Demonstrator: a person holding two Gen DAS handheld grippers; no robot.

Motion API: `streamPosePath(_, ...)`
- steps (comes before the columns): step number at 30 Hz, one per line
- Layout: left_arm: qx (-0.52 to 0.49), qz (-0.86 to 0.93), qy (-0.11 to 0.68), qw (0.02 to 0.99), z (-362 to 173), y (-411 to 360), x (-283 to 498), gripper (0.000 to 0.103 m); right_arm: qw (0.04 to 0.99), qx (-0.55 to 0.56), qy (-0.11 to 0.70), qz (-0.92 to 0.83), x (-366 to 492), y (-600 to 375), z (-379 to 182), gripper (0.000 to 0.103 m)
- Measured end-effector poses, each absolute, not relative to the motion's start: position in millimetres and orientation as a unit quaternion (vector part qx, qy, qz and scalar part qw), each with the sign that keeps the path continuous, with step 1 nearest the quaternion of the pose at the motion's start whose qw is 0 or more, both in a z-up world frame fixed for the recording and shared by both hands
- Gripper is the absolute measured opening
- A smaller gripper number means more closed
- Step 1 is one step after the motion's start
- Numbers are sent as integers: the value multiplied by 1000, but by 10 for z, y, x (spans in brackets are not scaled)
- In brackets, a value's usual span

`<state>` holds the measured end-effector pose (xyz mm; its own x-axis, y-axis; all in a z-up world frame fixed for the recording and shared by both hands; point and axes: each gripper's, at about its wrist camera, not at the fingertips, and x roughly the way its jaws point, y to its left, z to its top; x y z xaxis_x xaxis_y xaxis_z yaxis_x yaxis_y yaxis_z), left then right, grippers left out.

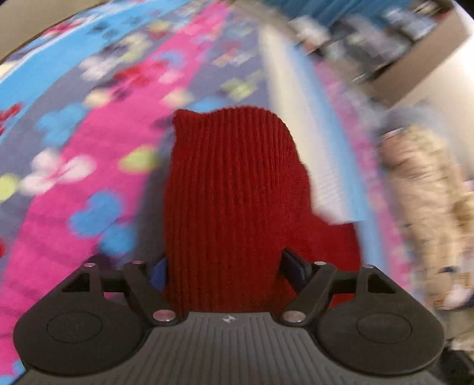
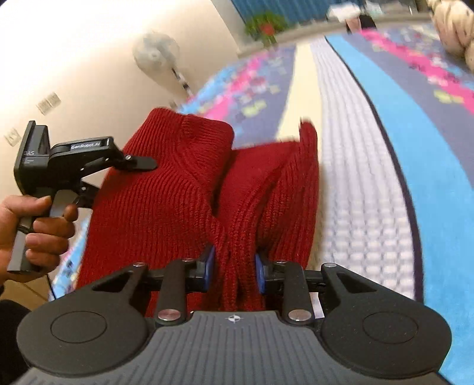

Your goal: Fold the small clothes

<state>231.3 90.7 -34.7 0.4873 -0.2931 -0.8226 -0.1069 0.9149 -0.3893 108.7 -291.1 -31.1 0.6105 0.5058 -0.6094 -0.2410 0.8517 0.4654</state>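
A red ribbed knit garment (image 1: 231, 189) hangs in the air above a bright patterned blanket (image 1: 97, 142). My left gripper (image 1: 225, 272) is shut on a broad fold of it, the knit filling the gap between the jaws. In the right wrist view my right gripper (image 2: 234, 266) is shut on a bunched edge of the same red garment (image 2: 166, 189), between its blue pads. My left gripper (image 2: 139, 163) shows there at the left, held by a hand, its fingers clamped on the garment's far side.
The blanket (image 2: 414, 124) has blue, pink and white stripes. A beige fluffy item (image 1: 426, 192) lies on it at the right. A cardboard box (image 1: 408, 53) stands beyond. A white fan (image 2: 157, 53) and a plant (image 2: 266, 26) stand by the wall.
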Motion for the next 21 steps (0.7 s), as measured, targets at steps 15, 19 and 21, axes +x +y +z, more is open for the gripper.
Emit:
streamPosePath(15, -2, -123, 397, 910, -172, 515, 1023, 71, 886, 157, 393, 190, 976, -2851, -247, 30)
streamPosePath(19, 40, -106, 407, 907, -307, 381, 974, 72, 882, 154, 405, 183, 973, -2807, -277, 35)
streamPosePath(21, 13, -112, 391, 913, -214, 449, 908, 72, 890, 138, 399, 170, 939, -2780, -246, 42)
